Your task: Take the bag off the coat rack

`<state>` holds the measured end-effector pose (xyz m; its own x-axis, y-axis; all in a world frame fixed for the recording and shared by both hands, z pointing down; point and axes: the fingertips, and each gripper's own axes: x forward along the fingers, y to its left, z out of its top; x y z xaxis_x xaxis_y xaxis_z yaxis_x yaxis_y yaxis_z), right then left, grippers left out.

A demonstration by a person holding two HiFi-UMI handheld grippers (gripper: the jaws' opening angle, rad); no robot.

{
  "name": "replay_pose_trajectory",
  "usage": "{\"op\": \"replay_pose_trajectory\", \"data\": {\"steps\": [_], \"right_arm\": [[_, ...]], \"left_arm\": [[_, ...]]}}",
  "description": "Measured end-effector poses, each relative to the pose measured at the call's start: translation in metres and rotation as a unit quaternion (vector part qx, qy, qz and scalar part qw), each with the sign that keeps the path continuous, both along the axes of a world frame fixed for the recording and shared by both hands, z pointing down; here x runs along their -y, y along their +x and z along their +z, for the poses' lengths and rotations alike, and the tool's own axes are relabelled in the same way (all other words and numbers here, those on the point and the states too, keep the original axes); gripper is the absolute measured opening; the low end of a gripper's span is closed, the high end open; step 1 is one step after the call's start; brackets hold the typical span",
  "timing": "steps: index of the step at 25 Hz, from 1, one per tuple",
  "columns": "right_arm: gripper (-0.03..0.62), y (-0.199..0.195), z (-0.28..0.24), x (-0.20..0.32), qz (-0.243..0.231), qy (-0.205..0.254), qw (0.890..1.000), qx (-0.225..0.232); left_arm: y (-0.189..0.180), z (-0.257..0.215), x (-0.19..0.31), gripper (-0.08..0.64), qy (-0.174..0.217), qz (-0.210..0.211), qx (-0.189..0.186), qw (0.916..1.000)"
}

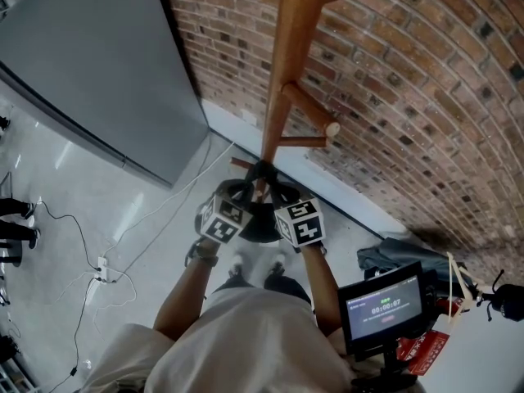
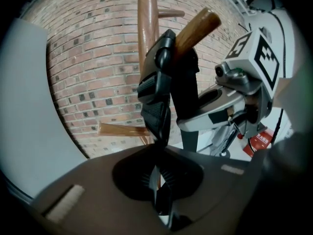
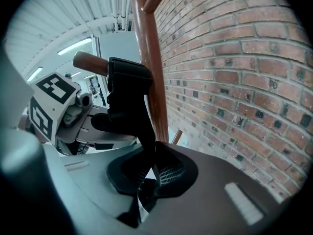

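A black bag (image 1: 260, 221) hangs by its strap from a low peg of the wooden coat rack (image 1: 286, 56). In the head view both grippers are at the strap, side by side: my left gripper (image 1: 242, 190) and my right gripper (image 1: 278, 191). In the left gripper view the black strap (image 2: 156, 99) loops over the peg (image 2: 198, 26) and runs down into my left gripper (image 2: 160, 180), which is shut on it. The right gripper view shows the strap (image 3: 131, 106) on the peg (image 3: 90, 62) beside the pole (image 3: 152, 77), with my right gripper (image 3: 151, 173) shut on it.
A brick wall (image 1: 409, 97) stands right behind the rack, with a grey panel (image 1: 90, 64) to its left. Cables (image 1: 98, 268) lie on the pale floor. At the right are a grey cloth (image 1: 393, 254), a small screen on a stand (image 1: 385, 305) and a red item (image 1: 422, 346).
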<state>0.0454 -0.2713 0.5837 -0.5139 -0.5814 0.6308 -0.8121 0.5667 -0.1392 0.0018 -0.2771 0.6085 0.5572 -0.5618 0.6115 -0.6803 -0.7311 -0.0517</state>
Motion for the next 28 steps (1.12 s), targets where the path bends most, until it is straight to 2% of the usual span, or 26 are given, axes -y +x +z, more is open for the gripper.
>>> {"op": "replay_pose_trajectory", "data": {"steps": [10, 15, 23, 28], "right_arm": [[0.008, 0.006, -0.008, 0.0, 0.01, -0.004, 1.0, 0.001], [0.008, 0.008, -0.014, 0.0, 0.016, -0.002, 1.0, 0.01], [0.008, 0.015, -0.03, 0.003, 0.025, 0.013, 0.999, 0.019], [0.008, 0.017, -0.046, 0.002, 0.026, 0.027, 0.999, 0.024]], "left_arm": [[-0.006, -0.001, -0.003, 0.005, -0.011, -0.011, -0.009, 0.9998], [-0.008, -0.018, -0.003, 0.005, -0.009, -0.016, -0.018, 0.9997], [-0.018, -0.028, 0.0, 0.005, 0.003, -0.033, -0.031, 0.999], [-0.014, -0.049, -0.003, 0.005, 0.019, -0.025, -0.048, 0.9983]]}}
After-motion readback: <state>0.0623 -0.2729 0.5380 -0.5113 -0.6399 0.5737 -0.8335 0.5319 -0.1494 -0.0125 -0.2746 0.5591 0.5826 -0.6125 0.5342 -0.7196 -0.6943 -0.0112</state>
